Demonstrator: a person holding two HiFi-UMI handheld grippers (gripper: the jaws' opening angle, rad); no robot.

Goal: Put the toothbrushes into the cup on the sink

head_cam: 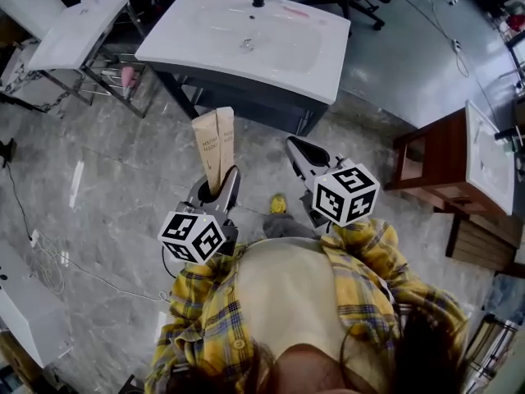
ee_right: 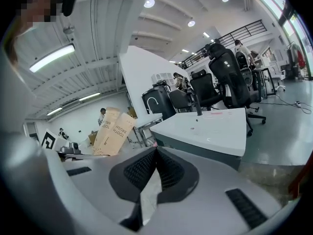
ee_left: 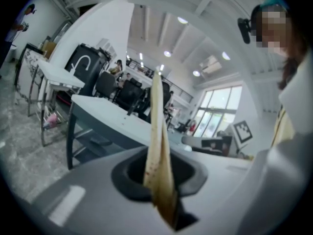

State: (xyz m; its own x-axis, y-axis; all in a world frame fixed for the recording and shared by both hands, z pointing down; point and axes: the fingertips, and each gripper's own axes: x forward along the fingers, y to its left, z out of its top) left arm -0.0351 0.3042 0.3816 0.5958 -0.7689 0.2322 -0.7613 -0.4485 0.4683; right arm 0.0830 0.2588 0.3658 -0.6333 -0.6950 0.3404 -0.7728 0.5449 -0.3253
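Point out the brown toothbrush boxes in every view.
Head view: toothbrush boxes left of centre, standing up out of the left gripper.
Left gripper view: the boxes at centre, seen edge-on, pinched between the jaws.
Right gripper view: the boxes left of centre, printed faces showing.
Shared landmark: the white sink beyond the boxes.

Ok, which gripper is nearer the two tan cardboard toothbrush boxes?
Left. The left gripper is clamped on one end of the tan cardboard toothbrush boxes, which stick out past its jaws. The right gripper, shut and empty, sits beside them, apart.
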